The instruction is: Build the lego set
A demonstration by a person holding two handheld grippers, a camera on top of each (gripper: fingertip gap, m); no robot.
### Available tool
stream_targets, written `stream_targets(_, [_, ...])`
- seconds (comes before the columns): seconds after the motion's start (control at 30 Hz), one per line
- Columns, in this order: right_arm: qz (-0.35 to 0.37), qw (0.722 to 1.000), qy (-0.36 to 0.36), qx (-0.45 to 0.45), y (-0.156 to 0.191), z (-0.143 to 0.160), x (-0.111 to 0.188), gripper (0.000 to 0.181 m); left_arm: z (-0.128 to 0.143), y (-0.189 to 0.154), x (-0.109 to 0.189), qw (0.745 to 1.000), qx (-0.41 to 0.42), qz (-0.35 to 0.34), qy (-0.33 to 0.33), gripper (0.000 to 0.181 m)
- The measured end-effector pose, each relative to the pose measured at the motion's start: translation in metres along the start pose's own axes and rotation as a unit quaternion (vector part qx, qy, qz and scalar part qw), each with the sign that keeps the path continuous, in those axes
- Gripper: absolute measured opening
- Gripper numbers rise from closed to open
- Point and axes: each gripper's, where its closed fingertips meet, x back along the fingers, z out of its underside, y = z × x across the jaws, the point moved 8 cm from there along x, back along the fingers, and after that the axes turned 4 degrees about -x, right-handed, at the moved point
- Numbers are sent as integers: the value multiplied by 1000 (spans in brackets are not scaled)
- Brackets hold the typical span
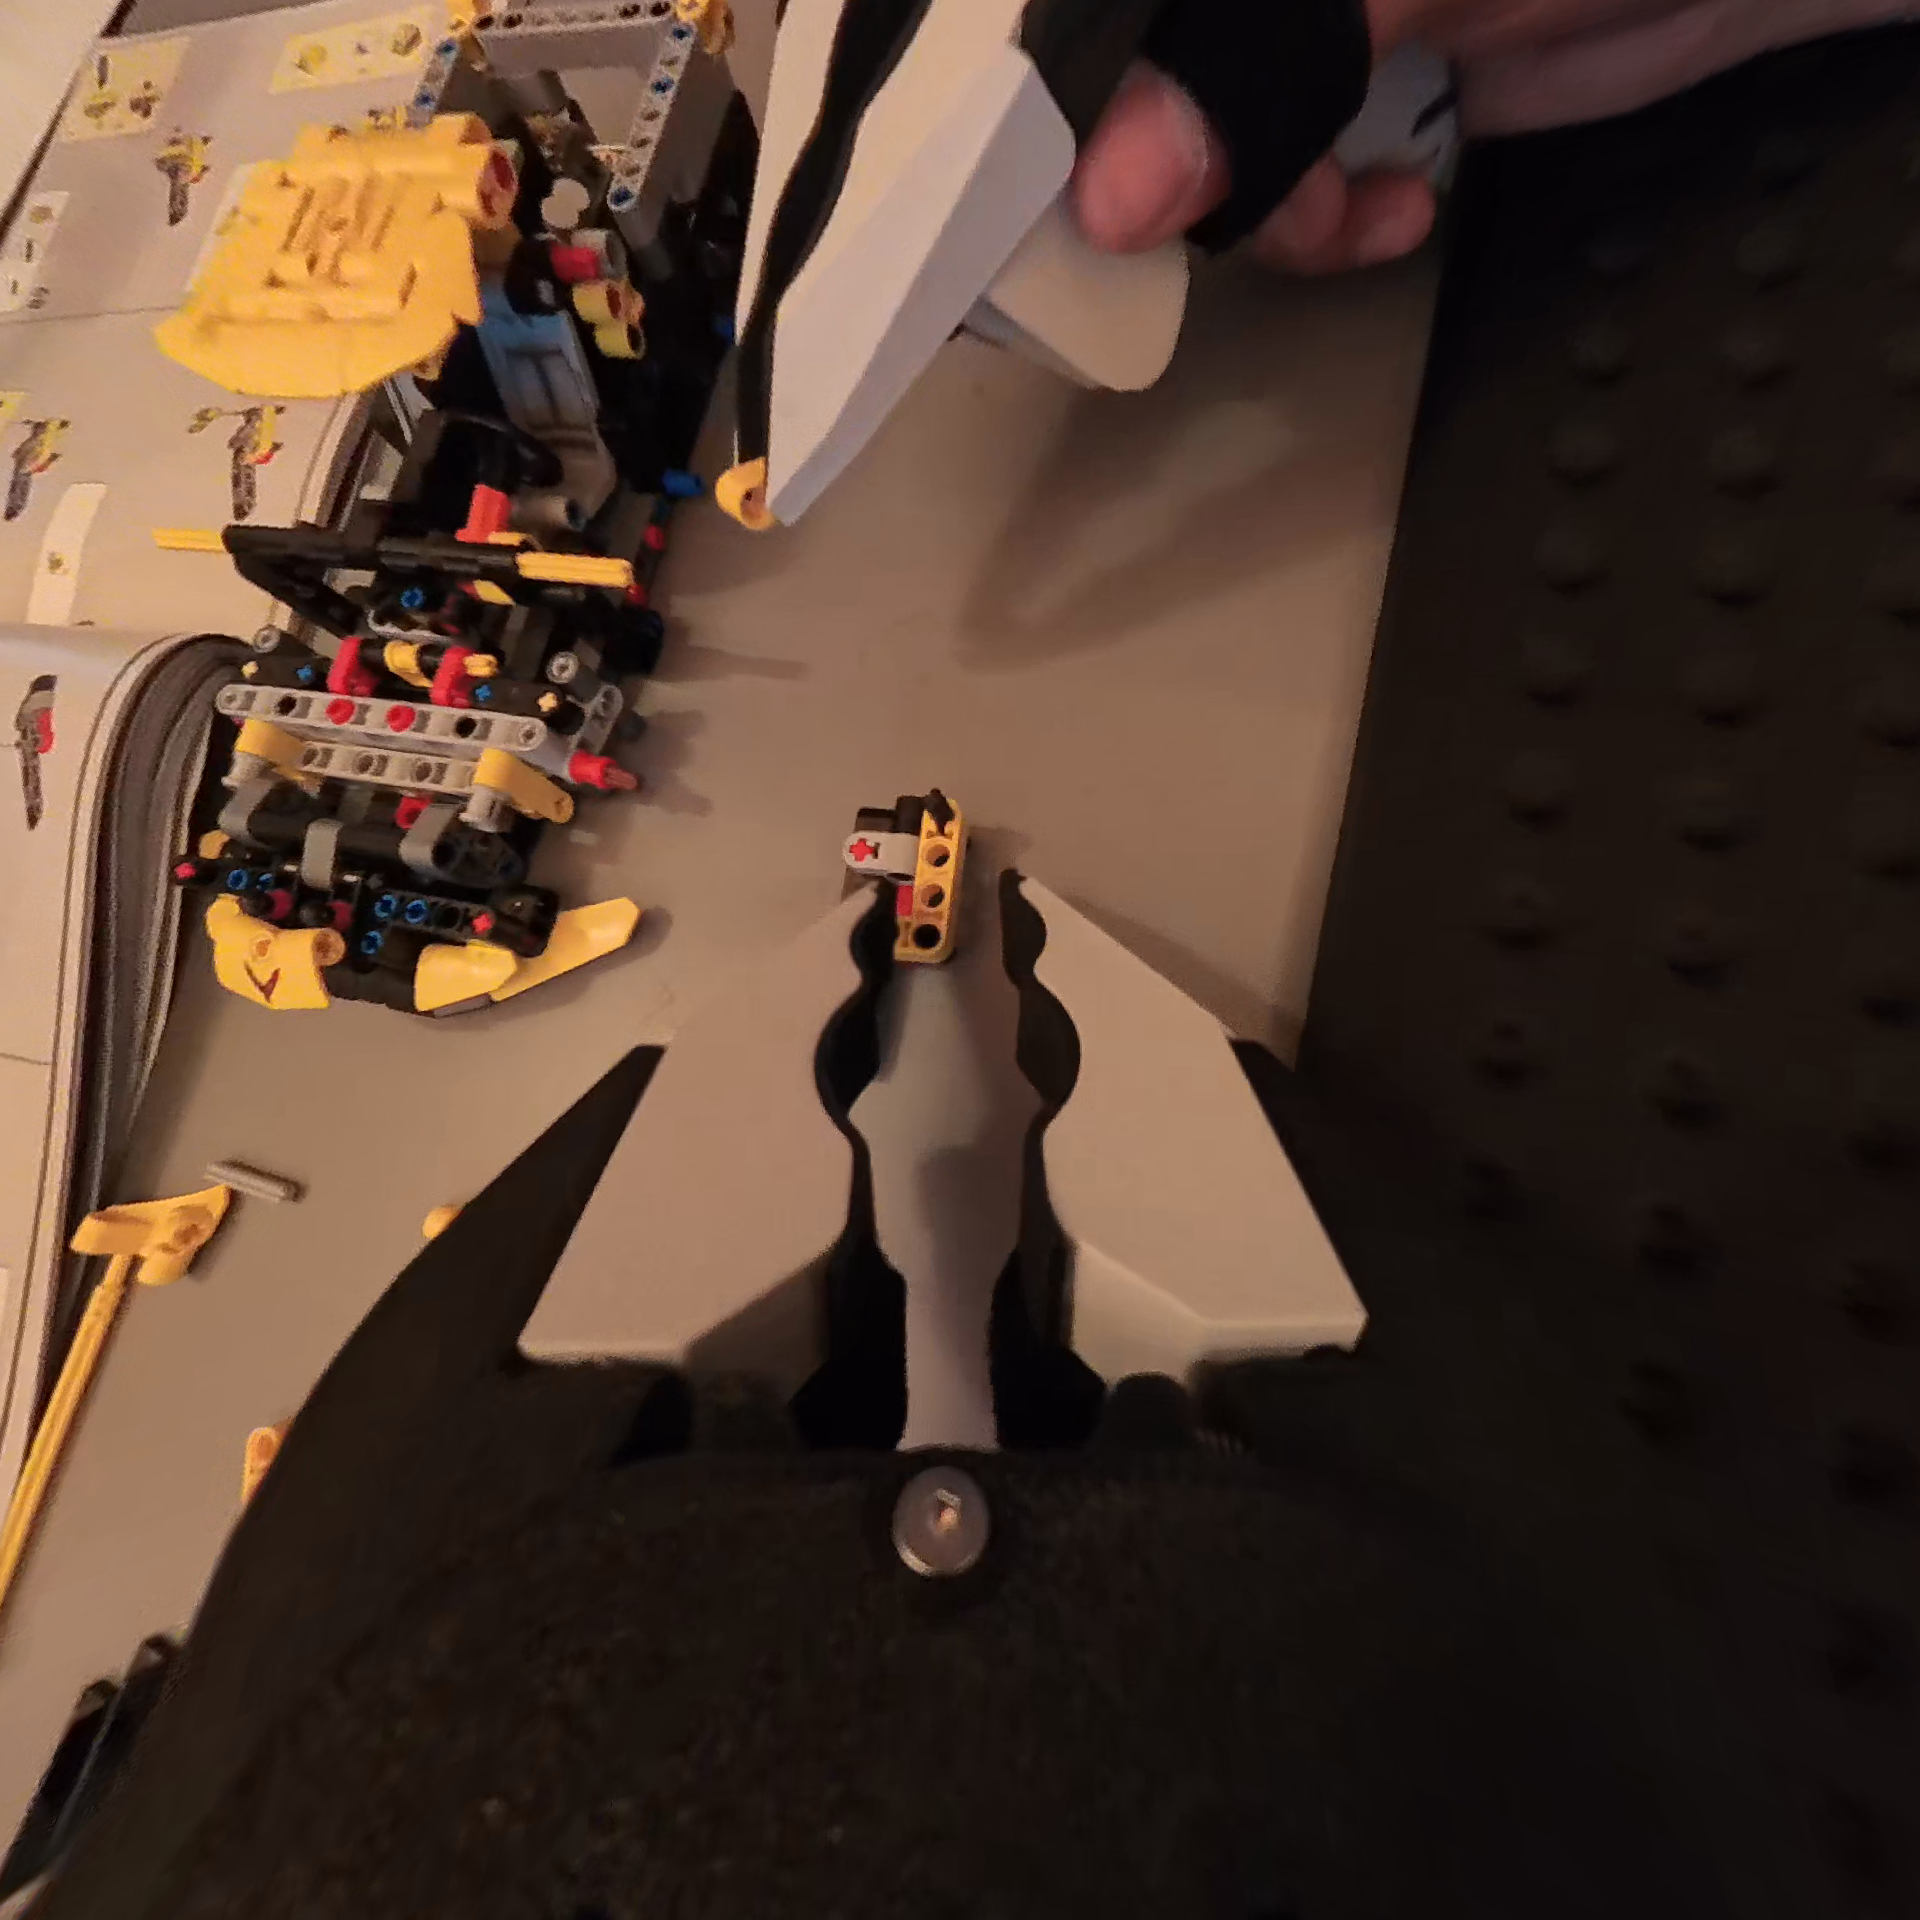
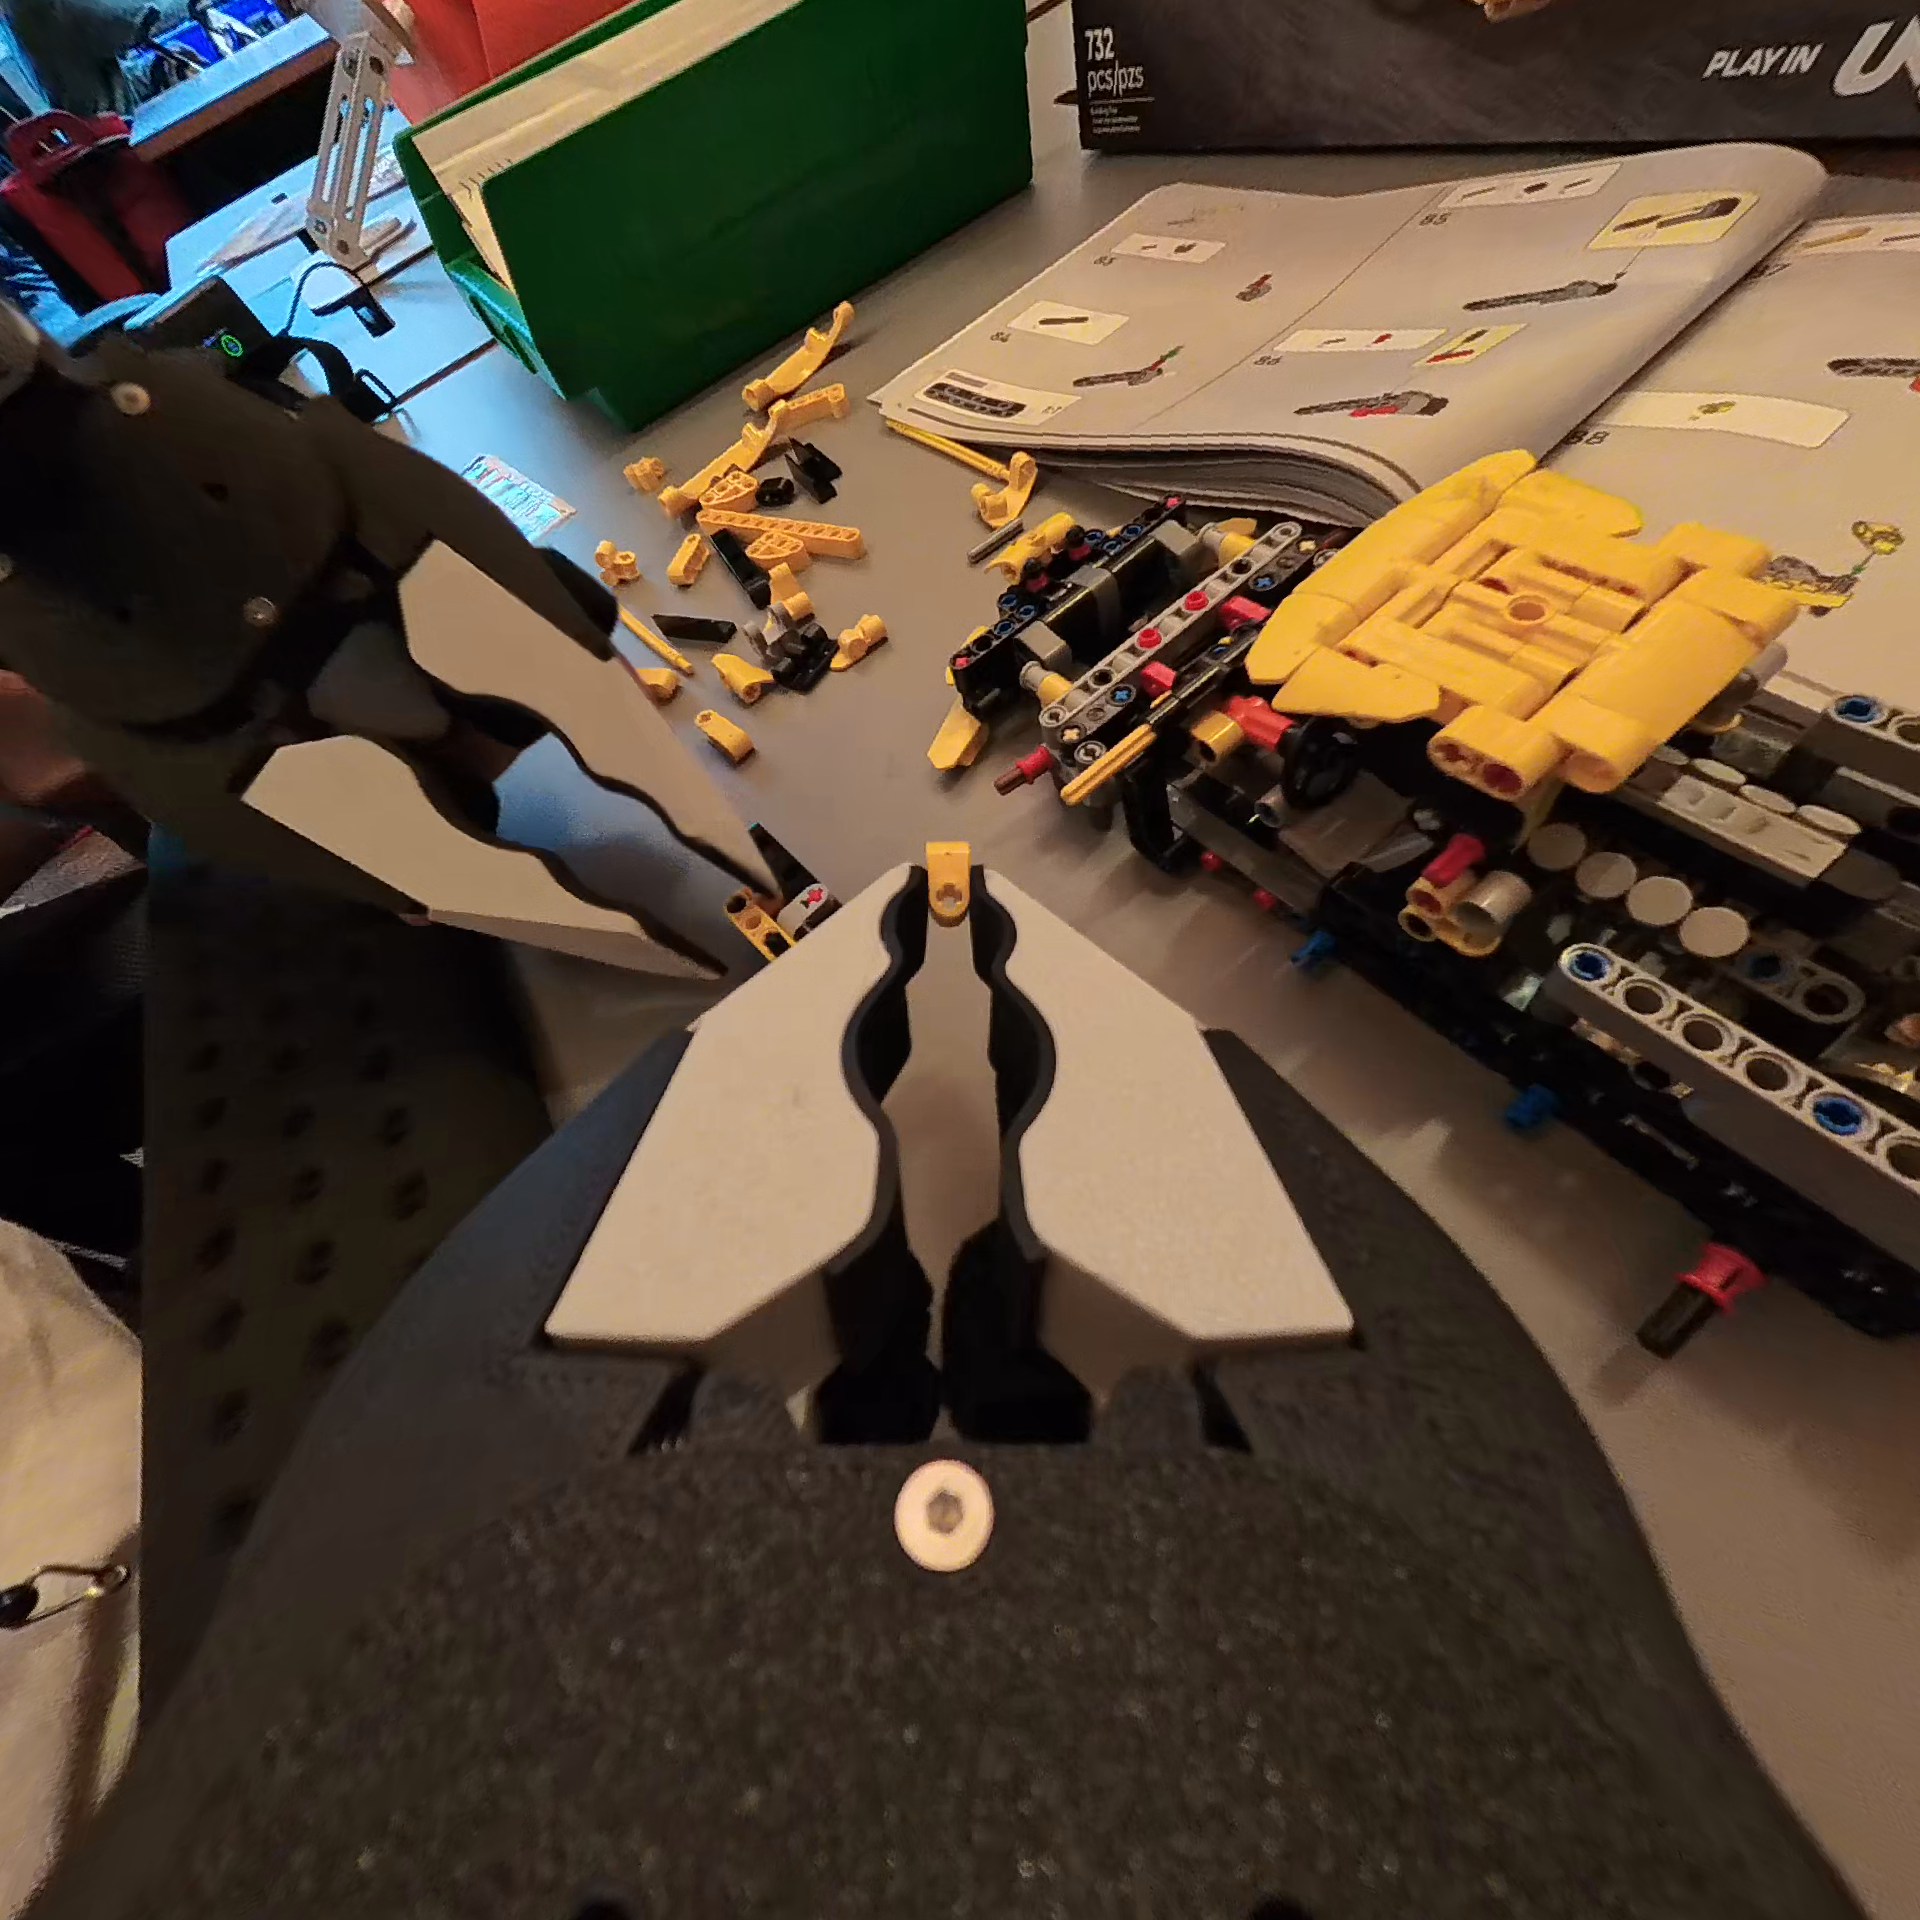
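A small sub-assembly, a yellow beam with a grey and red part, lies on the grey table. My left gripper is open, its fingertips on either side of the beam's near end; the left finger touches it and a gap shows on the right. The sub-assembly also shows in the right wrist view at the left gripper's tips. My right gripper is shut on a small yellow connector just above the table. It also shows in the left wrist view, held by a hand. The yellow and black vehicle model lies nearby.
An open instruction booklet lies behind the model. Loose yellow and black pieces are scattered before a green box. A dark product box stands at the back. A dark studded mat borders the table. Tip to tip, the grippers are about 7 cm apart.
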Motion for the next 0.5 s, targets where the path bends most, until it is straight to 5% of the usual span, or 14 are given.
stream_targets(0.27, [-7,1000,1,13,5,0,0,7,-8,4,-10,999,-35,-8,16,7])
stream_targets(0.5, [67,996,-1,56,27,-3,-6,7,-23,5,-20,993,31,-117,-12,7])
